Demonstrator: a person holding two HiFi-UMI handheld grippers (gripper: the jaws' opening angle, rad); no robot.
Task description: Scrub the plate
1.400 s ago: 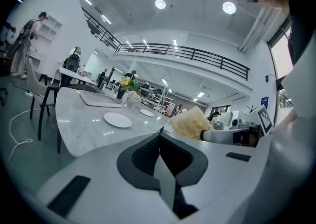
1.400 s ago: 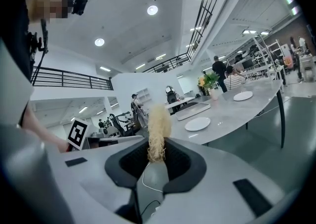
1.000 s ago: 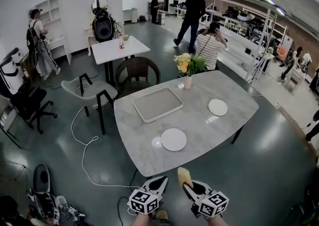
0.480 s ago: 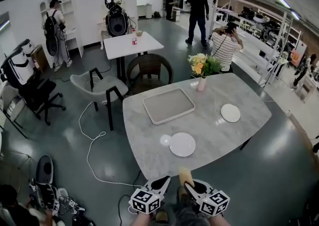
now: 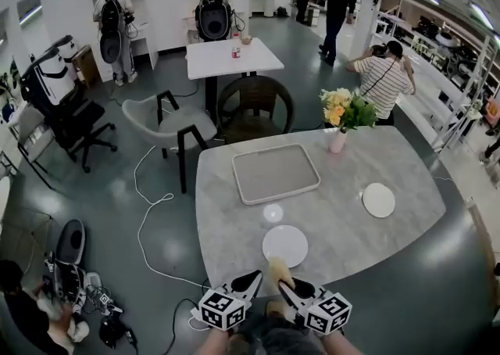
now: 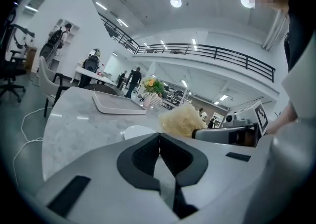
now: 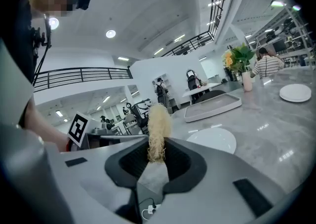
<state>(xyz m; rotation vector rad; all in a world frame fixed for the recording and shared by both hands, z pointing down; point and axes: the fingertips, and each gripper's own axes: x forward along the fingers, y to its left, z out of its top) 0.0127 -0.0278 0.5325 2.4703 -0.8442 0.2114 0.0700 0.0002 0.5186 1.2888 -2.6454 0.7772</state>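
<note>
1. Your right gripper (image 7: 157, 155) is clenched on a pale yellow, fibrous scrubber (image 7: 158, 124). The jaws pinch its lower end, and the tuft stands up past the tips.
2. Your left gripper (image 6: 159, 145) has its jaws pressed together, pad against pad, with nothing between them.
3. In the head view you hold the two grippers side by side at the bottom of the picture. Their marker cubes face you and their tips point toward the table (image 5: 226, 224). The scrubber sits just beside the left gripper's tip.
4. The plate (image 5: 285, 245) is white and round. It lies flat on the grey marbled table, close to the edge nearest you and just ahead of the scrubber.
5. Neither gripper touches the plate. In the right gripper view the plate lies to the right of the tuft, apart from it.
6. Farther along the table, behind the plate, a shallow rectangular tray (image 5: 276, 174) rests with its corners turned slightly askew.
7. A second plate (image 5: 379, 199) lies well apart to your right, toward that side of the table.
8. A vase (image 5: 337, 141) of yellow flowers stands at the far edge, just beyond the tray's right corner.
9. Past the table stand a dark round-backed chair (image 5: 255, 103), a grey chair (image 5: 168, 123) and a white side table (image 5: 225, 57). Several people stand or sit farther off.
</note>
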